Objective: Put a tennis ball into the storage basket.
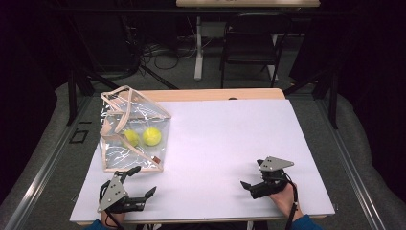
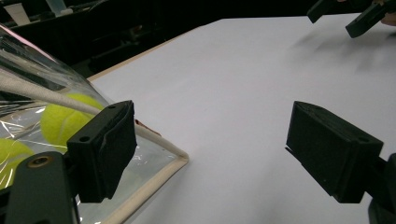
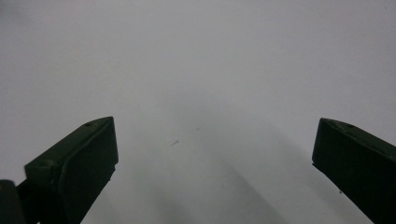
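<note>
We are holding our left gripper (image 1: 142, 181) spread wide and empty at the near left of the white table (image 1: 230, 139), just beside the near corner of the clear bag (image 1: 131, 132). In the left gripper view its jaws are standing far apart, one in front of the bag's tan-trimmed edge; we cannot tell whether it is touching the trim. The bag is sitting at the table's left side with two tennis balls (image 1: 152, 136) lying inside it, side by side. Our right gripper (image 1: 252, 175) is resting at the near right, well apart from the bag, also released and gripping nothing, its jaws pointing over bare tabletop.
</note>
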